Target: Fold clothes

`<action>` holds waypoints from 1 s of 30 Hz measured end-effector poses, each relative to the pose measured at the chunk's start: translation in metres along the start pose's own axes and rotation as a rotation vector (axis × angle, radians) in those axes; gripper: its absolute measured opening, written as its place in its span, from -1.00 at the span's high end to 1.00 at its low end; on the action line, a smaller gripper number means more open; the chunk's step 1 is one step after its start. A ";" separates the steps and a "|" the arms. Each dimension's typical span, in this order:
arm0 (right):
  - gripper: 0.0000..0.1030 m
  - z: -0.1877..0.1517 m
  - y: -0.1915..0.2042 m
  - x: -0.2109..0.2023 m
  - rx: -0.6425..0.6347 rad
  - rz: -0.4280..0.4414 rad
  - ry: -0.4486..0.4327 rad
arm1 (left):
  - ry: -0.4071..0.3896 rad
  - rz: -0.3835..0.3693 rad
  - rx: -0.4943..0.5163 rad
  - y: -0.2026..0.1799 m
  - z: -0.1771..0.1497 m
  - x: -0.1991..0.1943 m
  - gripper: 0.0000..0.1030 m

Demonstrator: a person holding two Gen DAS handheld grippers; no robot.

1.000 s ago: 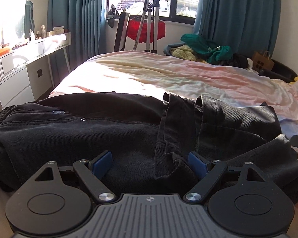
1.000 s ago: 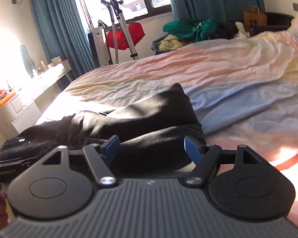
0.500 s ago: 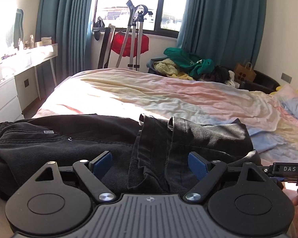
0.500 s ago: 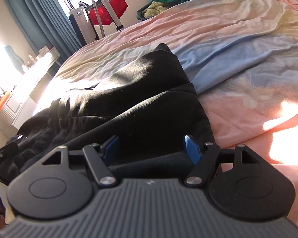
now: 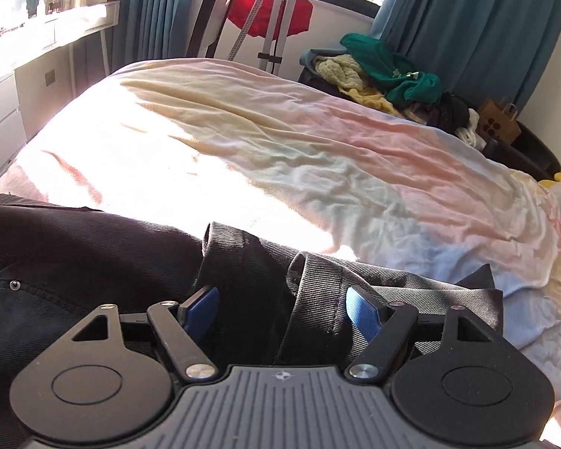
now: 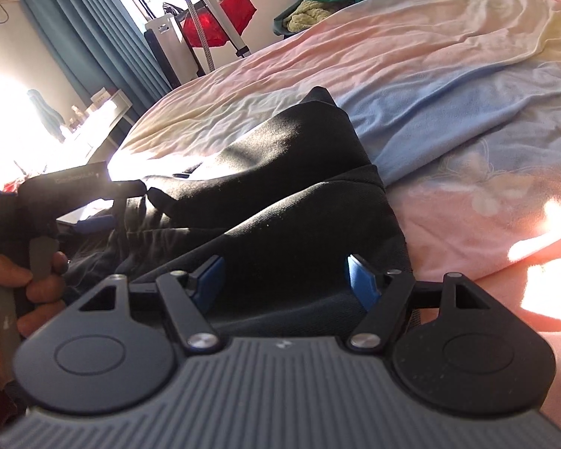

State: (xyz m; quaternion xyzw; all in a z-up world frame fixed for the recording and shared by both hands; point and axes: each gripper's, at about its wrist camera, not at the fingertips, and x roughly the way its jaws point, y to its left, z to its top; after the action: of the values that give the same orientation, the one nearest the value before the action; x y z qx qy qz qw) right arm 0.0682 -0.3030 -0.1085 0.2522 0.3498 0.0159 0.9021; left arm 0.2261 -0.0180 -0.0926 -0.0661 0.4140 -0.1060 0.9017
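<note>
Black trousers [image 5: 93,273] lie half-folded along the near edge of the bed [image 5: 299,157], the leg hems doubled back over the seat. The left gripper [image 5: 282,308], whose jaws have just been closing yet stand apart, straddles a raised hem fold without pinching it. The right gripper [image 6: 284,275] hangs apart over the folded leg end, clamping nothing. A clean fold probably needs both grippers to pinch every layer near the edge, then carry it across level.
</note>
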 end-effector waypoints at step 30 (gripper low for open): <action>-0.46 -0.001 0.005 0.025 -0.127 -0.115 -0.035 | -0.019 0.136 0.061 0.043 -0.013 -0.028 0.64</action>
State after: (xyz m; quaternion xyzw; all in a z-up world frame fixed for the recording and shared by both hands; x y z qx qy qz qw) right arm 0.0869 -0.2931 -0.1226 0.1742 0.3464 -0.0183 0.9216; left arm 0.2047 0.0302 -0.0898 -0.0114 0.4054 -0.0565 0.9123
